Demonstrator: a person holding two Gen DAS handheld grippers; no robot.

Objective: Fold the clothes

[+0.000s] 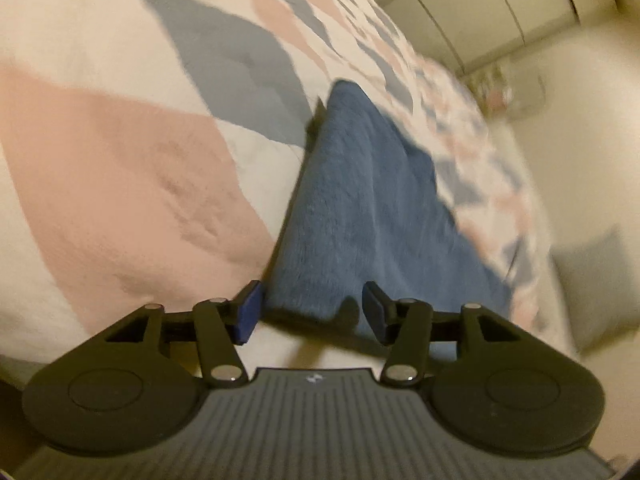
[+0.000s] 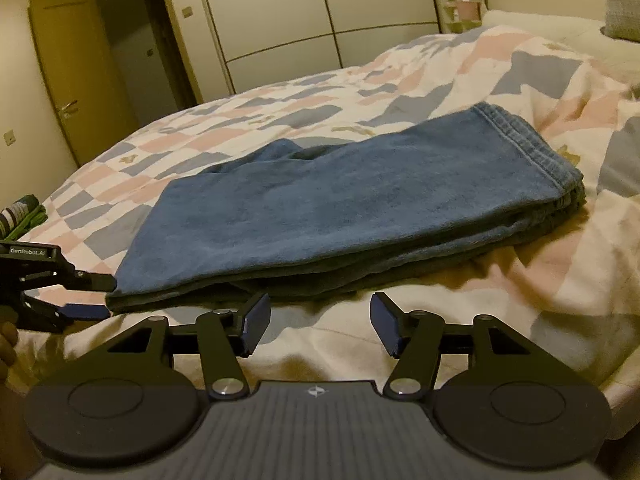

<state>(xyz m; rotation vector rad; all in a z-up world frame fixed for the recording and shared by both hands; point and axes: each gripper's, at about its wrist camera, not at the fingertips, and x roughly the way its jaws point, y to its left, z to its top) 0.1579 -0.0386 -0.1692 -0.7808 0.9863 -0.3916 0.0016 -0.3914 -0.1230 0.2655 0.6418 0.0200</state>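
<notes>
While jeans [image 2: 340, 208] lie folded, both claws gape beside near edge.

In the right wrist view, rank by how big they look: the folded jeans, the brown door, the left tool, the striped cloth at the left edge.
1. Folded jeans, largest by far.
2. Brown door, though it stands far back, so its real size is larger than it looks.
3. Left tool, partly cut off by the frame.
4. Striped cloth, also cut off.
</notes>
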